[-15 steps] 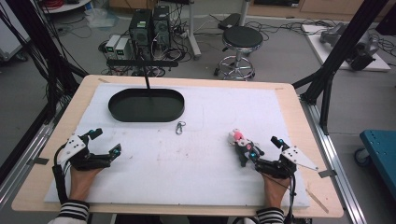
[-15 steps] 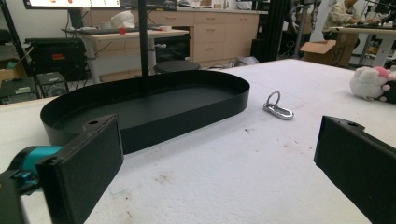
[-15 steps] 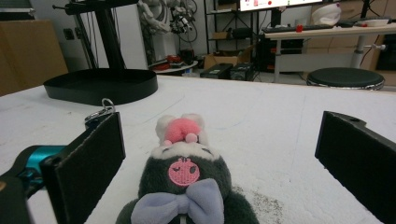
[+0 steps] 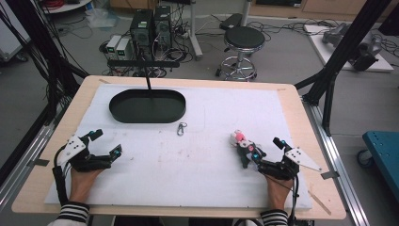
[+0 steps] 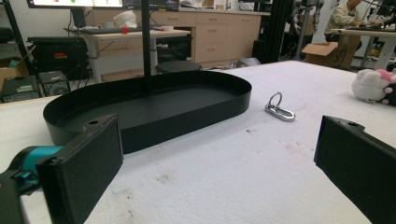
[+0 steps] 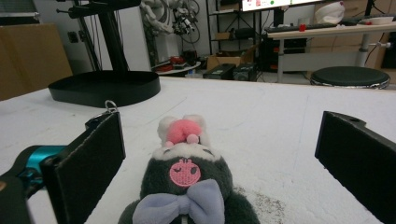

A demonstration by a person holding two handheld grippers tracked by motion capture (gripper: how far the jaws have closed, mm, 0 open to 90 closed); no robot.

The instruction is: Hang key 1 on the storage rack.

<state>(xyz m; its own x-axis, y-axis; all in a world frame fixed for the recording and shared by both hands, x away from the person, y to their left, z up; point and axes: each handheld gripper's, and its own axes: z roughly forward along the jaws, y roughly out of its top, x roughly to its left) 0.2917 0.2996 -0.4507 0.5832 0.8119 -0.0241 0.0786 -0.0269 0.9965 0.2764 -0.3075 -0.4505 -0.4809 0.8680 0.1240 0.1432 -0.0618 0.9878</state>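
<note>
The right claw (image 6: pixel 219 163) stands wide open and holds nothing, its jaws at either side of the plush (image 6: pixel 189 196) at the bottom centre of the right gripper view. The toy lies between them, untouched. To grip well, I judge it should ease forward until the pads flank the grey body, not the bow, then close evenly. The left claw (image 5: pixel 219 163) is also wide open and empty, low in its frame. Beyond it sit the tray (image 5: pixel 140 109) at centre left and the clip (image 5: pixel 279 110) right of it.
</note>
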